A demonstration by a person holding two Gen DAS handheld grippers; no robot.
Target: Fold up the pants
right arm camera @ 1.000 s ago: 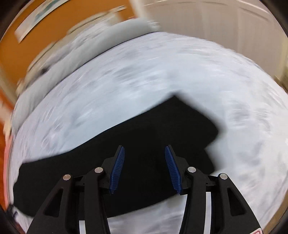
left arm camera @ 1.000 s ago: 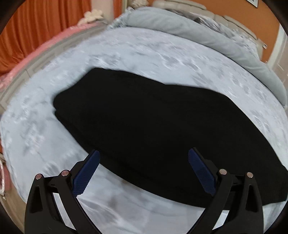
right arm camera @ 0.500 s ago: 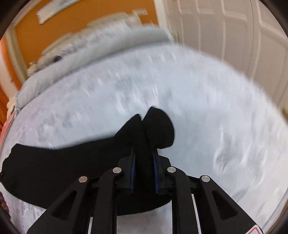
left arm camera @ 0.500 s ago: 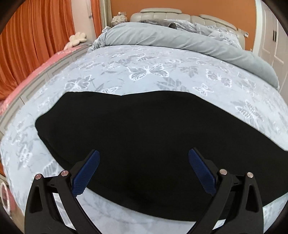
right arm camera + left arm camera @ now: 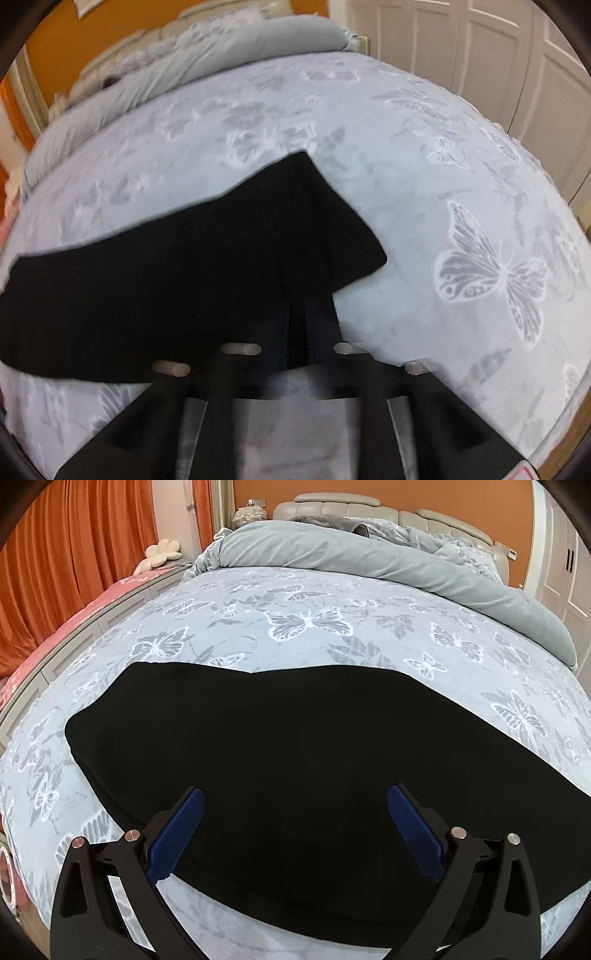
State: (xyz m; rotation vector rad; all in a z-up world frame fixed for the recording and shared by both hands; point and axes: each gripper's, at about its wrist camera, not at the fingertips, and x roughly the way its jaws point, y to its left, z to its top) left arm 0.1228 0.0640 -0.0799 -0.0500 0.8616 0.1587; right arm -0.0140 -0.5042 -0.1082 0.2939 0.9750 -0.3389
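Observation:
The black pants (image 5: 295, 760) lie spread across the butterfly-print bedspread (image 5: 306, 624). My left gripper (image 5: 295, 812) is wide open and empty, hovering over the near edge of the pants, blue pads (image 5: 181, 827) on either side. In the right wrist view the pants (image 5: 184, 266) stretch to the left, and one end stands up as a flap. My right gripper (image 5: 297, 314) is shut on that end of the pants. The view is motion-blurred and the fabric hides the fingertips.
A rolled grey duvet (image 5: 388, 557) lies along the head of the bed by the padded headboard (image 5: 369, 509). Orange curtains (image 5: 74, 554) hang at the left. White wardrobe doors (image 5: 498, 55) stand at the right. A pink bench (image 5: 74, 620) runs beside the bed.
My right gripper closed on the end of the pants and now lifts it, the flap spreading wider. My left gripper stayed open and tilted up and back a little.

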